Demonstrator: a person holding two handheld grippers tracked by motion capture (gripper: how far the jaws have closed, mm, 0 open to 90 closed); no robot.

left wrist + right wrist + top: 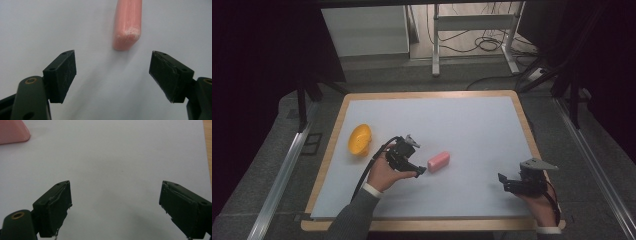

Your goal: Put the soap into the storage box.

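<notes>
I count two tools, one pink bar and one yellow bowl on the tabletop [472,115].

Left tool [419,170]: I hold it near the middle of the white surface, pointed toward the pink bar [438,161]. In the left gripper view its jaws stand wide apart with nothing between them, and the bar [128,23] lies on the white surface just beyond the jaw tips, a little right of centre in that view. The bar is not touching either jaw there. Its far end is cut off by the top edge of that view. The near end shows a scuffed, whitish patch.

Right tool [503,181]: I hold it near the front right of the tabletop, well apart from the bar. In the right gripper view its jaws are also spread wide and grip nothing. A pink corner of the bar [12,131] shows at the upper left of that view, the rest cut off by the frame.

Yellow bowl [359,139]: it sits at the left side of the tabletop, near the wooden border, tilted so that I see into its hollow. I make out nothing inside it, though it is small in the high view.

My left hand [384,175] covers part of the left tool's body.
</notes>
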